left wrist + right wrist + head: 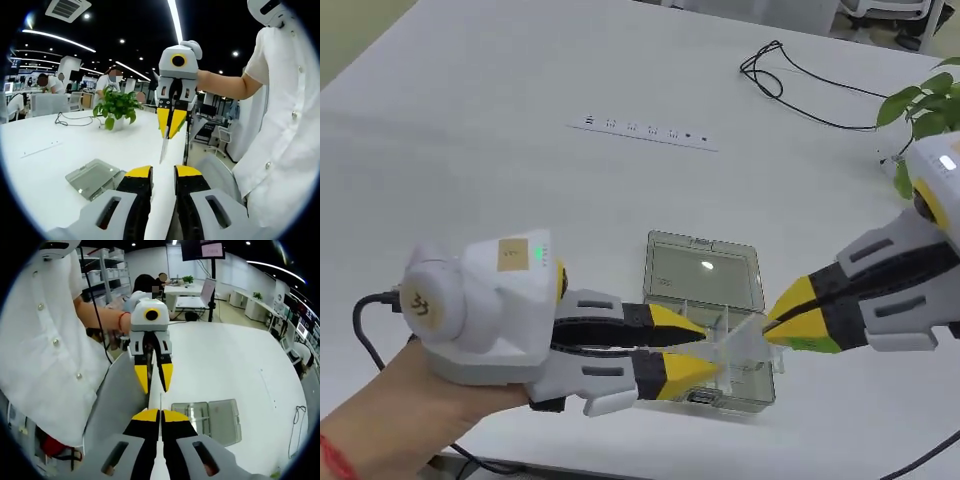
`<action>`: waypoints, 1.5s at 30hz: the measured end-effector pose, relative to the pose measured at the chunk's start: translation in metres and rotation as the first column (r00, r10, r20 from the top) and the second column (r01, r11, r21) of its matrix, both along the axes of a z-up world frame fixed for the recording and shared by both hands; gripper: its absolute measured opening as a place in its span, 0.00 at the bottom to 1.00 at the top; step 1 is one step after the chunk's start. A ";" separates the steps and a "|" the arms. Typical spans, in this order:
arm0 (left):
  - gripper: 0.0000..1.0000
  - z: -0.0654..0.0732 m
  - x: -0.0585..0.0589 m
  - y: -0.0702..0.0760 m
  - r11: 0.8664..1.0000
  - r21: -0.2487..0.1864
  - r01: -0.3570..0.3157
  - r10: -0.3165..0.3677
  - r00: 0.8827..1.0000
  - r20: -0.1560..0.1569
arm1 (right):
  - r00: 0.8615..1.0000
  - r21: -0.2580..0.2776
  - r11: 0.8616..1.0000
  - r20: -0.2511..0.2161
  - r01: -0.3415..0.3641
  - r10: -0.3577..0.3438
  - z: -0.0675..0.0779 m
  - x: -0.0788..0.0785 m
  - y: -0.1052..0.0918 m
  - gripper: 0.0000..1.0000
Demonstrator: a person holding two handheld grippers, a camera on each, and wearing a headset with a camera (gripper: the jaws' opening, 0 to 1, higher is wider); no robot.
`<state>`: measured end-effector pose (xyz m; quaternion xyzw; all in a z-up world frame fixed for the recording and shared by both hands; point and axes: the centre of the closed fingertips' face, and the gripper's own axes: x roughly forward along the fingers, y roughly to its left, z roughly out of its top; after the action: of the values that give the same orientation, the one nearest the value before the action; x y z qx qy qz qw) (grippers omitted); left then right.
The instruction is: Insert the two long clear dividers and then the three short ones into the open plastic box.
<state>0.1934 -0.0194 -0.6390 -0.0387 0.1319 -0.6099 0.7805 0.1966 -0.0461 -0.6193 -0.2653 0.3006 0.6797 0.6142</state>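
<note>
The open clear plastic box [752,392] lies near the table's front edge, its lid [705,270] folded back. Above it my right gripper [775,322] is shut on a clear divider [740,340] and holds it edge-on. The same divider [161,399] rises thin from the closed jaws in the right gripper view. My left gripper [700,345] faces it from the left, open, with the divider's free end just in front of its gap. In the left gripper view the divider [164,147] hangs from the right gripper [171,131] above my open left gripper [162,172].
A white power strip [645,130] lies mid-table, with a black cable [800,75] and a potted plant [925,105] at the far right. The box [207,417] sits by the table edge, close to the person's white shirt. Other people sit at desks in the background.
</note>
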 end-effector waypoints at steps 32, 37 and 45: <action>0.64 -0.054 0.029 0.046 0.973 0.117 -0.199 0.207 0.976 -0.063 | 0.993 -0.249 0.967 0.111 0.061 -0.034 -0.111 0.072 -0.052 0.02; 0.68 -0.058 0.031 0.048 0.970 0.124 -0.210 0.220 0.973 -0.070 | 0.994 -0.266 0.962 0.104 0.057 -0.030 -0.125 0.073 -0.051 0.02; 0.76 -0.061 0.034 0.051 0.967 0.123 -0.224 0.235 0.969 -0.081 | 0.996 -0.294 0.955 0.090 0.044 -0.019 -0.144 0.074 -0.053 0.02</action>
<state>0.2278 0.0311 -0.6998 -0.0383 0.1976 -0.5045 0.8396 0.2709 -0.0987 -0.7628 -0.3784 0.3761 0.6052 0.5908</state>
